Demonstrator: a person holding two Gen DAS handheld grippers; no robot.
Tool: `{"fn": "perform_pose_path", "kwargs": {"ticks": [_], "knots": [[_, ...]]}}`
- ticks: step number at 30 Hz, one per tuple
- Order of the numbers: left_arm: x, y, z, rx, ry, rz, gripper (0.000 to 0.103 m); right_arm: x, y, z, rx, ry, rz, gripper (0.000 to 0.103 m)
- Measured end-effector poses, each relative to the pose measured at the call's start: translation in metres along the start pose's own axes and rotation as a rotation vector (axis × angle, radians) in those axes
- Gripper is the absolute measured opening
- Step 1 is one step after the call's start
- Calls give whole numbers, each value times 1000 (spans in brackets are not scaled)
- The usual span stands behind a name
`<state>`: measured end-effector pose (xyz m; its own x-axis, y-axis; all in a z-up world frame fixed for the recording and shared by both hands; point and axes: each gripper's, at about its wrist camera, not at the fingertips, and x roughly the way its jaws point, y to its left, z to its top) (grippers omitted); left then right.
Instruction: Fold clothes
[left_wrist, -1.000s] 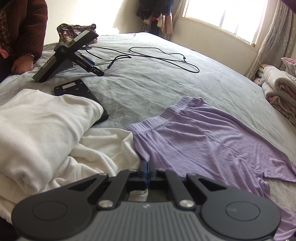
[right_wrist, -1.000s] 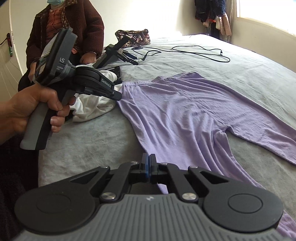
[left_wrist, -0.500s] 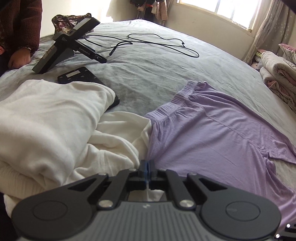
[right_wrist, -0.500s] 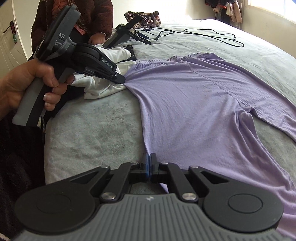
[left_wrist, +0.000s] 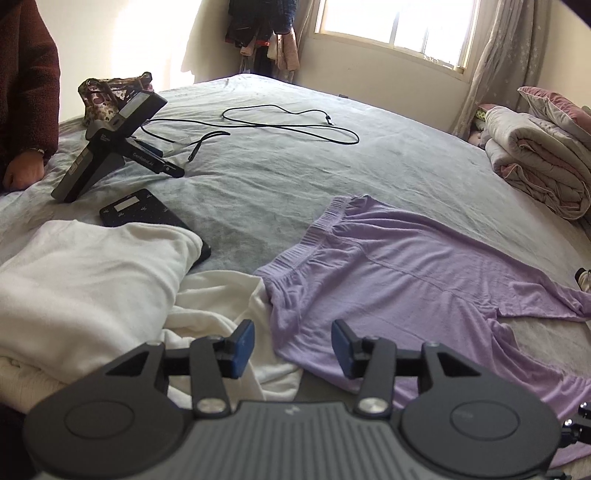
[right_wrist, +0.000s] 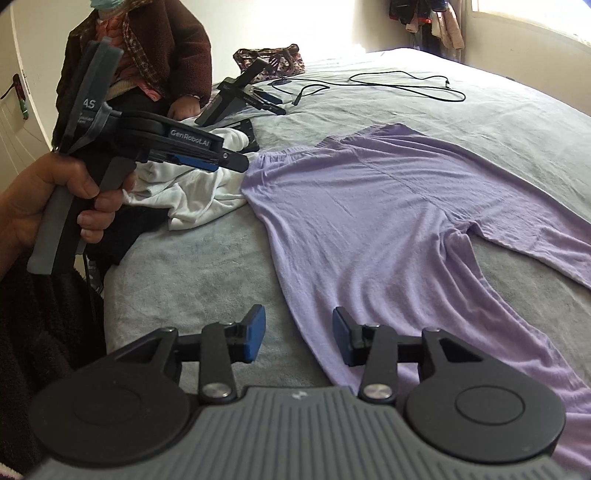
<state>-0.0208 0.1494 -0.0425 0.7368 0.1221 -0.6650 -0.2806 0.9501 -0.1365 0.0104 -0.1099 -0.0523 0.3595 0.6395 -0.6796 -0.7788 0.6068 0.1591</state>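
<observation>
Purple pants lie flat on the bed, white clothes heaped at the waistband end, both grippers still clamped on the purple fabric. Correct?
Not quite. Both jaws have just been opening and grip nothing: the left gripper and right gripper stand open above the purple pants, as each wrist view shows. The bed and white clothes are as stated.

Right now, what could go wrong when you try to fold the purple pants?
The purple pants touch the white clothes at the waistband, so the left gripper, whose jaws have just been opening with nothing pinched, might grab white cloth too. The right gripper, also just opened, hangs over the pants' edge and could catch the grey bedcover along with it. One leg lies bent, so a fold may come out crooked.
</observation>
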Motion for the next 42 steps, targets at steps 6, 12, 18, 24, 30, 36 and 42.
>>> {"fn": "perform_pose_path", "kwargs": {"ticks": [6,12,18,24,30,36,42], "knots": [[11,-16,3,27,10,-48,49,-13,-23,-8,88,-26,-69,46],[29,-35,16,60,-1,-119,49,-19,-43,-16,181,-30,-110,47],[49,-50,15,85,41,-176,49,-12,-58,-14,261,-43,-125,48],[58,-61,12,111,68,-191,49,-9,-65,-14,297,-41,-113,48],[64,-69,13,112,86,-197,49,-12,-68,-15,308,-47,-122,52],[63,-81,11,132,94,-226,49,-19,-68,-13,315,-69,-133,54],[66,-89,11,170,142,-270,47,-32,-78,-13,359,-93,-163,54]]}}
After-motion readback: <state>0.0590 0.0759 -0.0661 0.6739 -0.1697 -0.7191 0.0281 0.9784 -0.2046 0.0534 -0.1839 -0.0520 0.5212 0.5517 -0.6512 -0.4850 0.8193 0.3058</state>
